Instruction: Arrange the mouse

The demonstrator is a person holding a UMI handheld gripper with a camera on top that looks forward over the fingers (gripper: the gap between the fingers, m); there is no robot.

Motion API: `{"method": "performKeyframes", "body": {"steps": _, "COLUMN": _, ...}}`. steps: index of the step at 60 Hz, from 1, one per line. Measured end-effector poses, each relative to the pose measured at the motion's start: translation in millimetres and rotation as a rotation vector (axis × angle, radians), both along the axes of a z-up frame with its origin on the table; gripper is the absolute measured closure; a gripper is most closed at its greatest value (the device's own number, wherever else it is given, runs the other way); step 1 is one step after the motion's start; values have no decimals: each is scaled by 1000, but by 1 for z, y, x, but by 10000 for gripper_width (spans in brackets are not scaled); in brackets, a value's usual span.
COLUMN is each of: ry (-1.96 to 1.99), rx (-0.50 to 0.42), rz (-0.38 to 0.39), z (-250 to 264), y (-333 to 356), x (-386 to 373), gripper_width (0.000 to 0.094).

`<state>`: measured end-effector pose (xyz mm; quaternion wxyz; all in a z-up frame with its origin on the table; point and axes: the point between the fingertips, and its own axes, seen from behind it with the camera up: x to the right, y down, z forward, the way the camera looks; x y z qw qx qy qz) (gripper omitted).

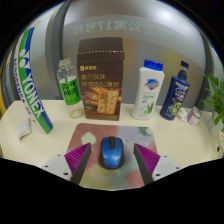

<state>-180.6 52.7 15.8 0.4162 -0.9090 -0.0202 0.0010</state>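
Observation:
A blue and black mouse (111, 153) lies on a pale patterned mouse mat (110, 135) on the white table. My gripper (112, 162) is open, with its magenta pads (78, 160) at either side of the mouse. The mouse stands between the fingers with a gap at each side. It rests on the mat on its own.
Behind the mat stand a brown box (103, 93), a green-labelled bottle (68, 88), a white bottle with a blue label (149, 92) and a dark blue bottle (177, 92). A racket bag marked YONEX (30, 80) leans at the left. A green plant (214, 100) is at the right.

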Motion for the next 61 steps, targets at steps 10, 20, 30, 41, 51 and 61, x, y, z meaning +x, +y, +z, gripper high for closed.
{"method": "performKeyframes", "body": {"steps": 10, "ry": -13, "rx": 45, "rz": -17, "z": 48, "y": -42, "x": 0, "gripper_width": 86}}
{"method": "performKeyframes", "body": {"steps": 20, "ry": -42, "rx": 107, "rz": -35, "z": 103, "y": -115, "x": -2, "gripper_width": 81}}
{"method": "performKeyframes", "body": {"steps": 30, "ry": -65, "rx": 129, "rz": -43, "z": 137, "y": -200, "x": -10, "gripper_width": 80}}
{"method": "performKeyframes", "body": {"steps": 41, "ry": -78, "rx": 128, "rz": -35, "z": 150, "y": -265, "x": -22, "gripper_width": 84}}
{"method": "performKeyframes", "body": {"steps": 51, "ry": -78, "rx": 133, "rz": -41, "z": 158, "y": -288, "x": -25, "gripper_width": 85}}
{"method": "performKeyframes", "body": {"steps": 61, "ry": -93, "rx": 141, "rz": -50, "z": 163, "y": -291, "x": -20, "gripper_width": 85}}
